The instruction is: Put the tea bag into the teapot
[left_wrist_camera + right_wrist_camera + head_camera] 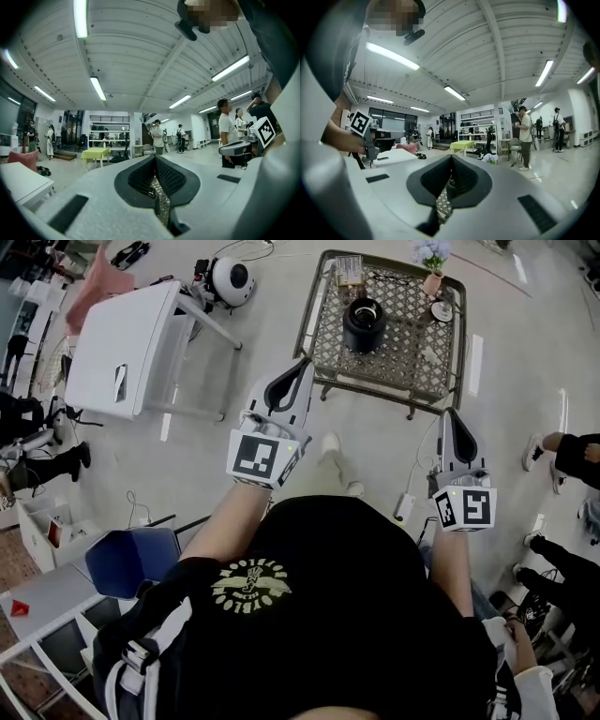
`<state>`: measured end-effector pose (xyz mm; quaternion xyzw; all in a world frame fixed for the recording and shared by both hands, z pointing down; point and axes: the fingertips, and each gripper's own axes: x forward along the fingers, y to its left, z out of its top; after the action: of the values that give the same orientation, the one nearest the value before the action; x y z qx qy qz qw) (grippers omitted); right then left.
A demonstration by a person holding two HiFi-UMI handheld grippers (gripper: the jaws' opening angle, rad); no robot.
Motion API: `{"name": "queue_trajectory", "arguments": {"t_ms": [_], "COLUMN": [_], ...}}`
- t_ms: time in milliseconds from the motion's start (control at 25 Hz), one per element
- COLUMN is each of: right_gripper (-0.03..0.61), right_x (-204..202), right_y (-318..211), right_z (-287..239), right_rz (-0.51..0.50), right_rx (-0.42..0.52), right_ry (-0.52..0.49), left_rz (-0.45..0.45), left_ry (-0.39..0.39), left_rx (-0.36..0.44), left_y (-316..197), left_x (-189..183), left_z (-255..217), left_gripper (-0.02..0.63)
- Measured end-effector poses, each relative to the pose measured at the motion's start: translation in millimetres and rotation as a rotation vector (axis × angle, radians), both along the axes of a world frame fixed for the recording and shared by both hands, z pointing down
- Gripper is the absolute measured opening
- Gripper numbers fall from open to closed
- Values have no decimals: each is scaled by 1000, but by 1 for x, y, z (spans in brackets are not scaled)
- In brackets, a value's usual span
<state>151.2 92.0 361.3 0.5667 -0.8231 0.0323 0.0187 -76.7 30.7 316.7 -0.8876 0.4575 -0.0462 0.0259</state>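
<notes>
1. On the far lattice table, the teapot stood toward the left half. A small box sat at the far left corner and a vase at the far right.
2. Whether a tea bag lay anywhere could not be told; none could be made out in any view.
3. Both grippers were held level on the near side, well apart from the table. The teapot lay far ahead, between the lines of the two.
4. The left gripper had its fingers clenched, tips meeting, with nothing gripped between them. Only the lattice showed through the slit below the tips.
5. The right gripper was likewise clenched tight, its pads together and holding nothing.
6. A white table stood far to the left of the left gripper.
</notes>
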Motion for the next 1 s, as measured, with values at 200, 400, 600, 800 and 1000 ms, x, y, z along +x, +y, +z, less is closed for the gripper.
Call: {"name": "queue_trajectory", "arguments": {"t_ms": [200,400,600,800,1000], "right_gripper": [8,8,7,8,8], "right_x": [-3,-9,-9,-6,-10], "right_y": [-31,-62,-87,-109,-124], "right_z": [1,-2,-10,-16,-22], "right_rz": [15,31,67,114,158], "right_rx": [-8,-5,19,35,50], "right_ry": [4,14,36,53,68], "left_rz": [20,44,61,94,131], "left_ry": [6,9,21,35,50], "left_rx": [-20,-14,-8,10,17], "left_y": [-35,-67,-100,-125,-148], "left_x": [0,-2,-5,-8,-11], "left_z": [5,4,0,-4,-5], "left_gripper": [-5,-5,-5,-5,-5]}}
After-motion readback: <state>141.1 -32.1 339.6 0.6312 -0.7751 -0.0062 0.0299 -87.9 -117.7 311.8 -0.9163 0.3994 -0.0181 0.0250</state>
